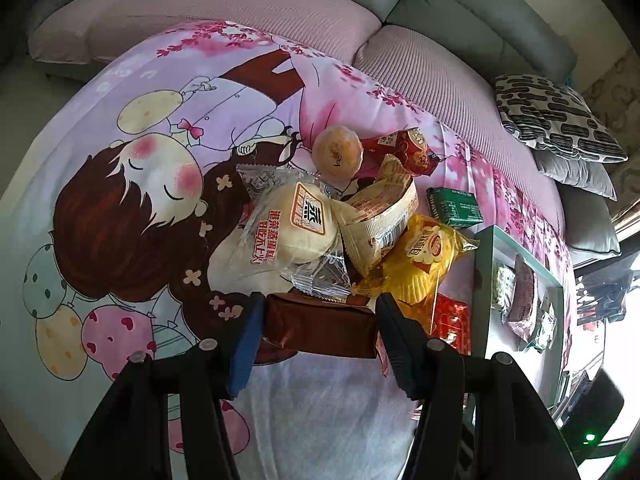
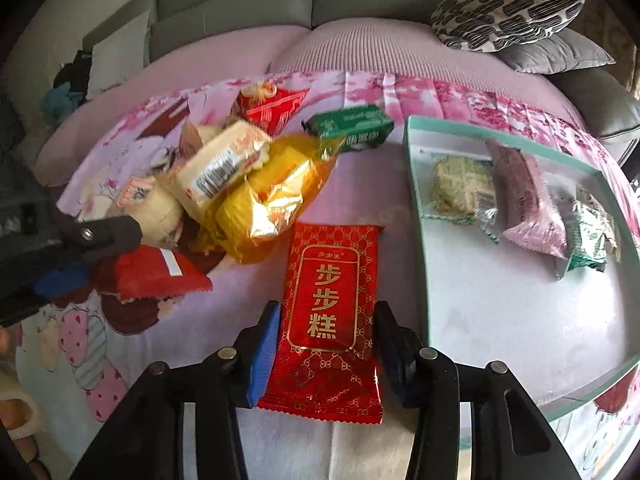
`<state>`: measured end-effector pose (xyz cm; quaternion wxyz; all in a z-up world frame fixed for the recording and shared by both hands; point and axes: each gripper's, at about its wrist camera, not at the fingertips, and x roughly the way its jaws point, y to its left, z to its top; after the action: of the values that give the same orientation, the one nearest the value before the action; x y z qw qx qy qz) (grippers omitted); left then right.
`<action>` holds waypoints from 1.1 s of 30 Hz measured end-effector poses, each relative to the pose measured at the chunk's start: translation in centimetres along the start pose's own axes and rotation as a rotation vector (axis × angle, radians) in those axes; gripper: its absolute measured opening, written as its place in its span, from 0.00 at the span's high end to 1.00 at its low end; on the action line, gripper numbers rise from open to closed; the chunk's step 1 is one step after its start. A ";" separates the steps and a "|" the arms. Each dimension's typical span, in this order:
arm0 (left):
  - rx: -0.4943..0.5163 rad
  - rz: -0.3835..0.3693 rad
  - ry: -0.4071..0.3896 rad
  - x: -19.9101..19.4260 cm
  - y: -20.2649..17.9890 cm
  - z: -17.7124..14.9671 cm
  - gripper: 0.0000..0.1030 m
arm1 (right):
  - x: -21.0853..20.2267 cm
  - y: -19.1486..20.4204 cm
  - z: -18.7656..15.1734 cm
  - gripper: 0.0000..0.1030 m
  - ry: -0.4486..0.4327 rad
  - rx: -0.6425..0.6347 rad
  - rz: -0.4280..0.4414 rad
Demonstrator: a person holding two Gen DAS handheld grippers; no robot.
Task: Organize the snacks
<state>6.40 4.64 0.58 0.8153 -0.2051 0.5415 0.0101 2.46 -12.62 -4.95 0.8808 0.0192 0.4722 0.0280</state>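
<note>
A pile of wrapped snacks lies on a cartoon-print sheet. My left gripper (image 1: 320, 320) is shut on a brown-red packet (image 1: 320, 330) at the near edge of the pile; it also shows in the right wrist view (image 2: 156, 270). My right gripper (image 2: 326, 336) has its jaws on both sides of a flat red packet with gold characters (image 2: 328, 312), which lies on the sheet; I cannot tell whether they touch it. A teal-rimmed white box (image 2: 416, 208) to the right holds several snacks, among them a pink packet (image 2: 528, 208). The box also shows in the left wrist view (image 1: 486, 280).
The pile holds a white steamed-cake pack (image 1: 292, 228), a yellow cake pack (image 1: 420, 256), a cream packet (image 1: 380, 216), a round pastry (image 1: 338, 154) and a red bag (image 1: 408, 150). A green packet (image 2: 352, 126) lies apart. Sofa cushions (image 2: 504, 16) are behind.
</note>
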 end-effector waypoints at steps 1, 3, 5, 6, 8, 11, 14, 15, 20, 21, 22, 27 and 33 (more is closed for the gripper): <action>0.003 0.002 -0.004 -0.1 -0.1 0.0 0.44 | -0.4 -0.2 0.0 0.53 -0.010 0.010 0.005; 0.002 -0.003 -0.012 -0.4 -0.2 0.0 0.44 | -0.9 -0.6 0.2 0.53 -0.024 0.022 0.017; 0.005 -0.011 -0.028 -0.8 -0.3 0.0 0.44 | -1.7 -0.9 0.3 0.53 -0.044 0.032 0.030; 0.009 -0.008 -0.038 -1.1 -0.4 0.0 0.44 | -2.0 -1.1 0.4 0.53 -0.054 0.036 0.034; 0.014 -0.003 -0.056 -1.5 -0.6 -0.1 0.44 | -2.7 -1.5 0.5 0.53 -0.074 0.051 0.049; 0.016 -0.001 -0.074 -2.0 -0.8 -0.1 0.44 | -3.4 -1.9 0.8 0.53 -0.095 0.070 0.069; 0.021 0.000 -0.096 -2.7 -1.0 -0.1 0.44 | -4.1 -2.4 0.9 0.53 -0.114 0.086 0.084; 0.024 -0.001 -0.107 -3.0 -1.1 -0.1 0.44 | -4.3 -2.6 0.9 0.53 -0.120 0.090 0.089; 0.040 0.008 -0.157 -4.3 -1.6 -0.3 0.44 | -5.6 -3.2 0.9 0.53 -0.154 0.106 0.110; 0.049 0.016 -0.170 -4.6 -1.8 -0.4 0.44 | -5.8 -3.3 0.9 0.53 -0.159 0.109 0.113; 0.056 0.019 -0.180 -4.8 -2.0 -0.4 0.44 | -5.9 -3.4 1.0 0.53 -0.162 0.112 0.115; 0.093 0.018 -0.218 -5.4 -3.1 -0.7 0.44 | -6.3 -4.4 1.2 0.53 -0.172 0.136 0.122; 0.142 0.009 -0.234 -5.3 -4.8 -1.1 0.44 | -6.6 -7.1 1.5 0.53 -0.187 0.197 0.089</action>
<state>4.40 0.93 6.42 0.8853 -0.1416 0.4430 -0.0006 0.30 -20.13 0.92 0.9128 0.1288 0.3870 0.0188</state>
